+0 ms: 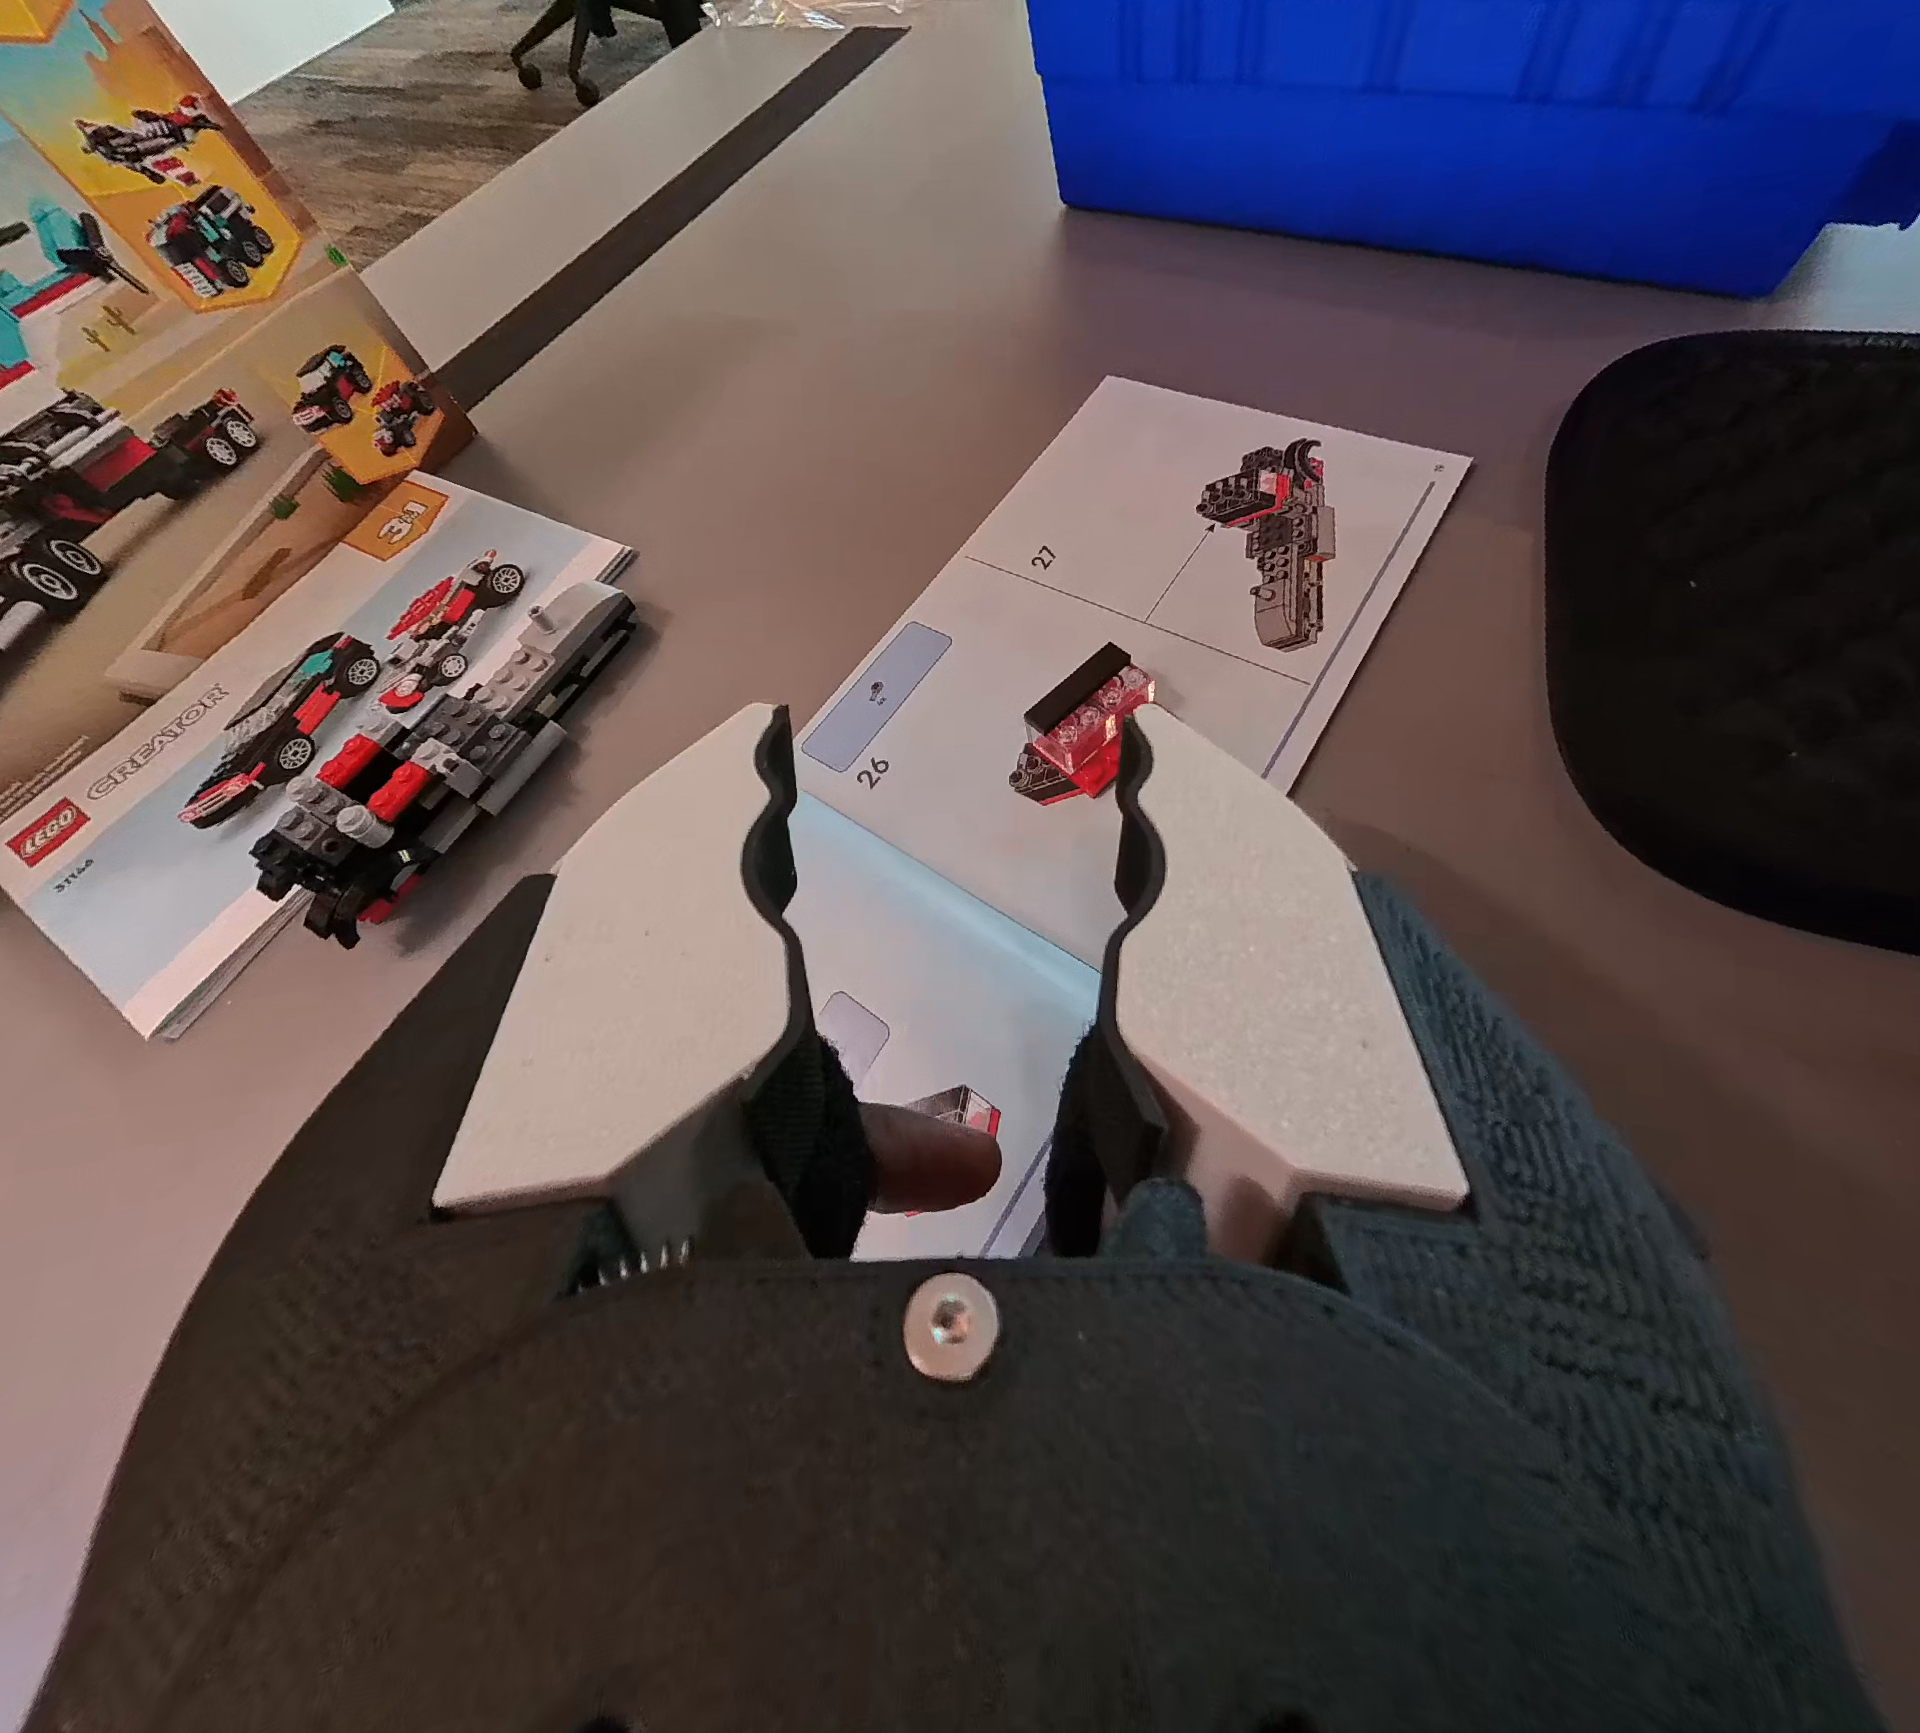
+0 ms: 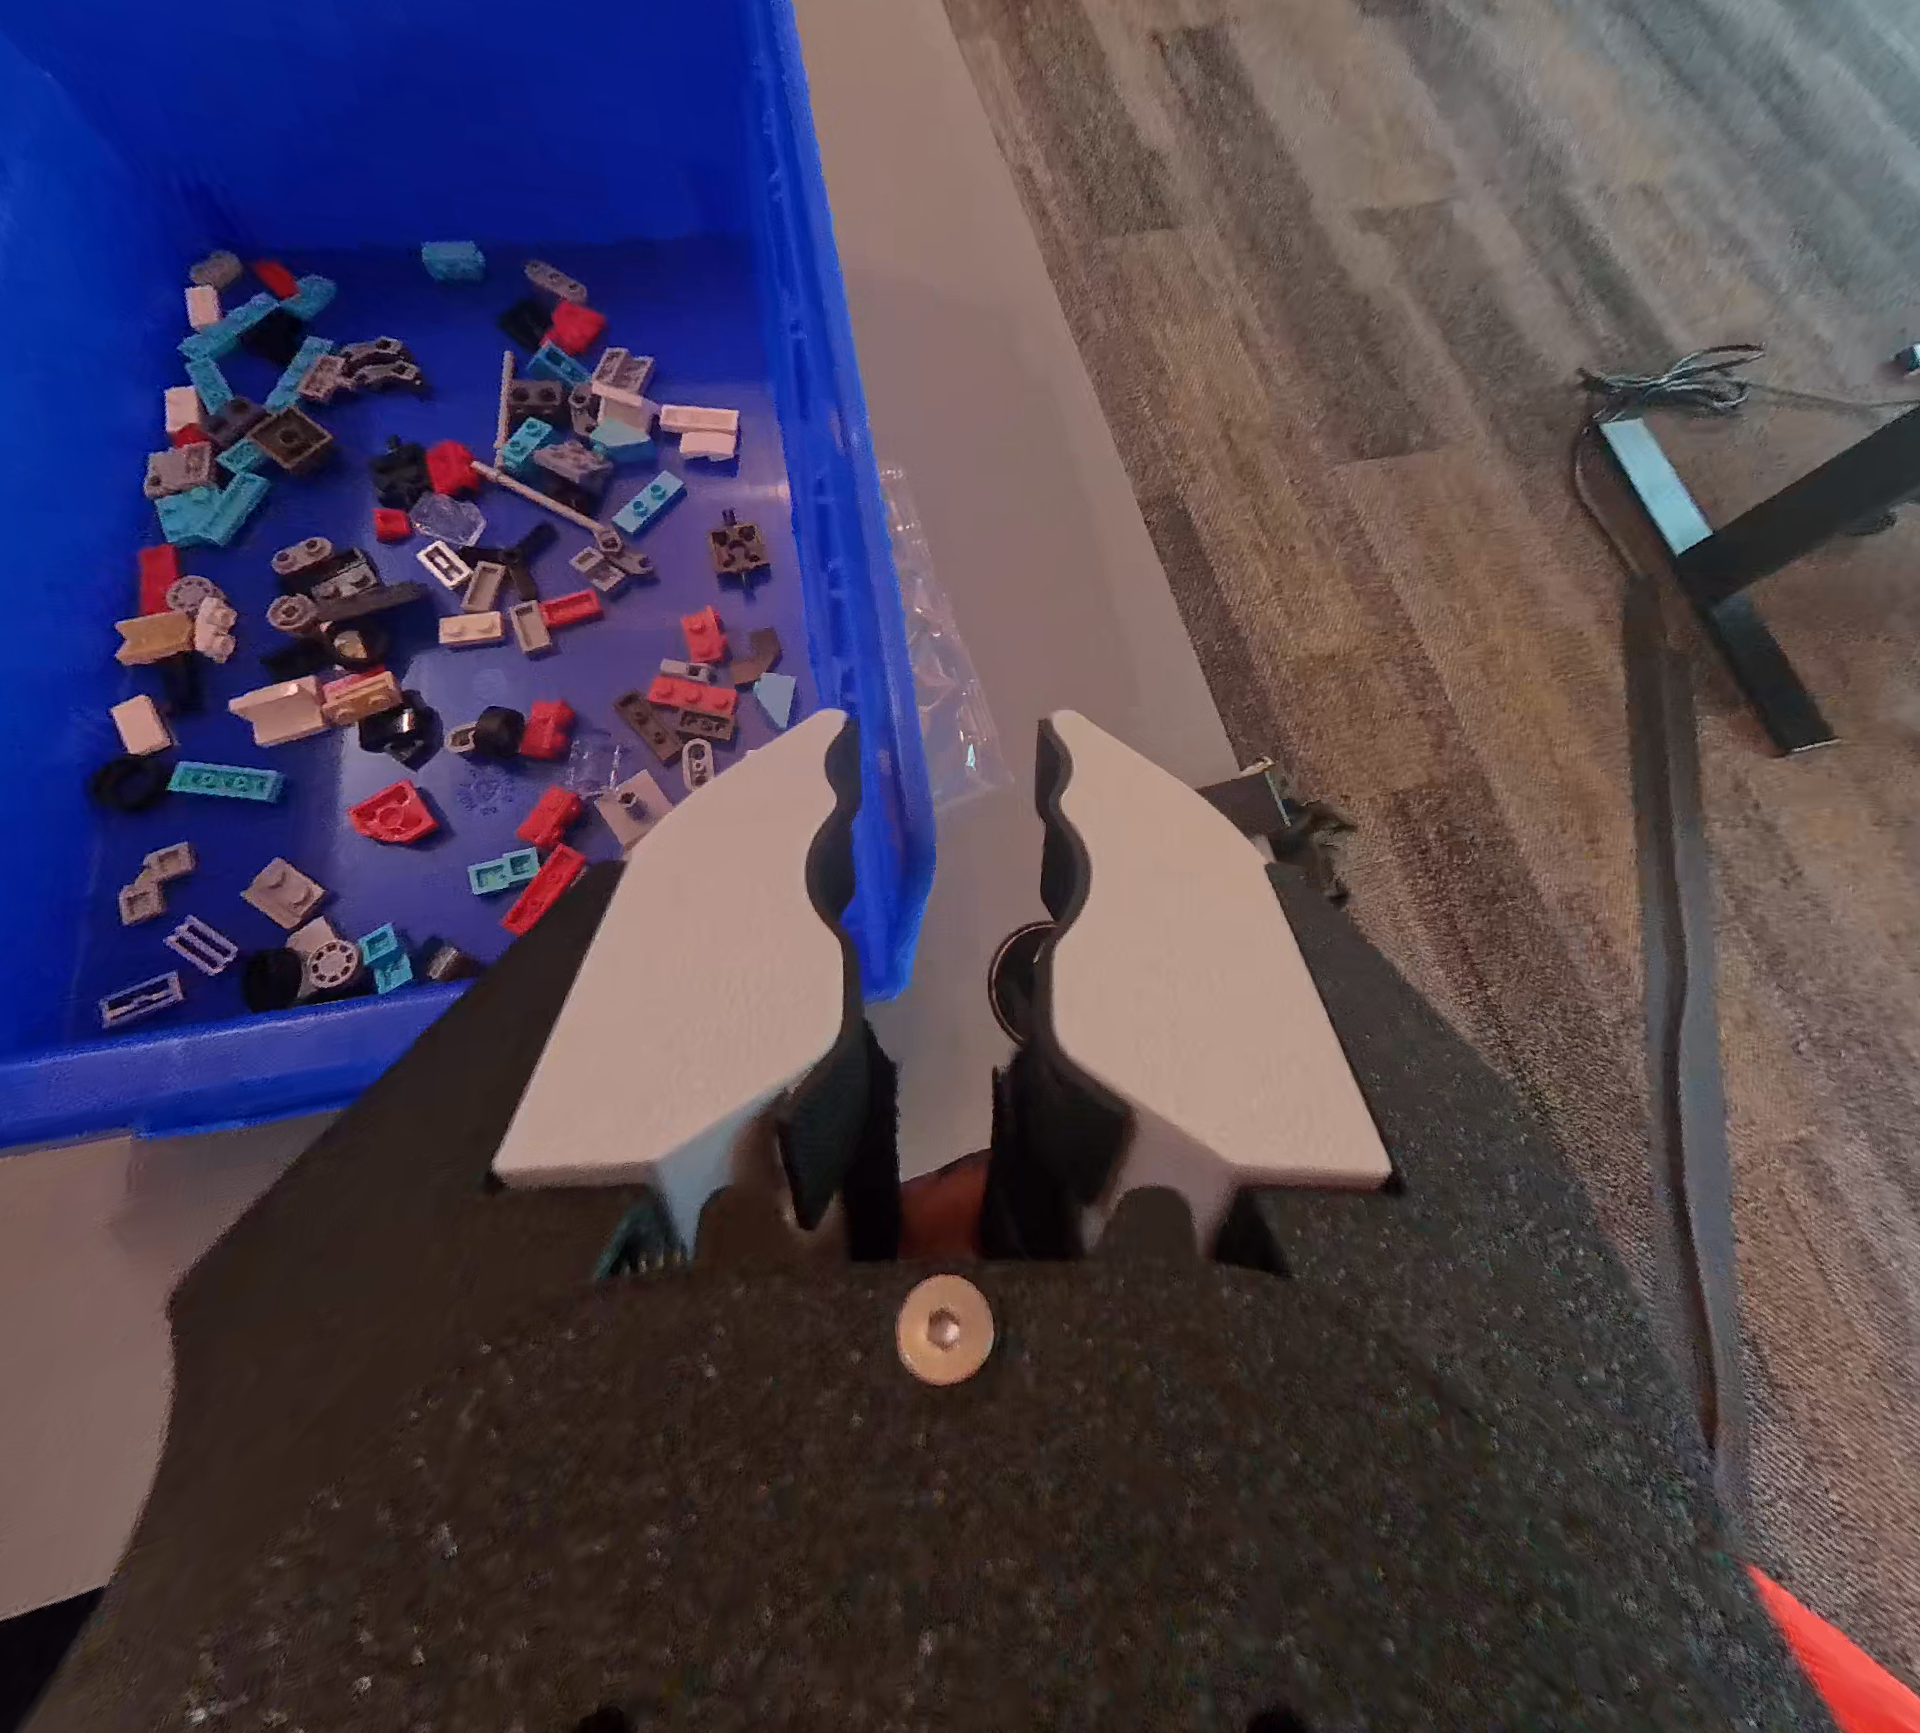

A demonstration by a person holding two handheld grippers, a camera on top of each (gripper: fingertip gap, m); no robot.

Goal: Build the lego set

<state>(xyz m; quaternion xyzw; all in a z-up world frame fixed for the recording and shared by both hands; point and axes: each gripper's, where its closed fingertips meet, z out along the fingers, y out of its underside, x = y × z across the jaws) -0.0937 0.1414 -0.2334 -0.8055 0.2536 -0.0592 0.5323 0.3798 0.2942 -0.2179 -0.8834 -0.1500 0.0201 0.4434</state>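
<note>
In the left wrist view my left gripper [image 1: 956, 727] is open and empty above an open instruction sheet [image 1: 1143, 603]. A small red, black and clear sub-assembly [image 1: 1081, 733] lies on that sheet, just beyond my right fingertip [image 1: 1143, 738]. A larger grey, black and red model [image 1: 436, 758] lies on a closed booklet [image 1: 281, 748] to the left. In the right wrist view my right gripper [image 2: 940, 738] is open and empty over the right rim of a blue bin [image 2: 831, 436]. Several loose pieces [image 2: 436, 603] lie on the bin's floor.
The set's box [image 1: 156, 353] stands at the left. The blue bin [image 1: 1455, 73] sits at the far right of the table, a black pad [image 1: 1756, 623] nearer. Clear plastic bags [image 2: 940, 675] lie beside the bin. The table edge [image 2: 1101, 488] drops to a floor with cables [image 2: 1673, 384]. Some 50 cm of space lies between my two pairs of fingers.
</note>
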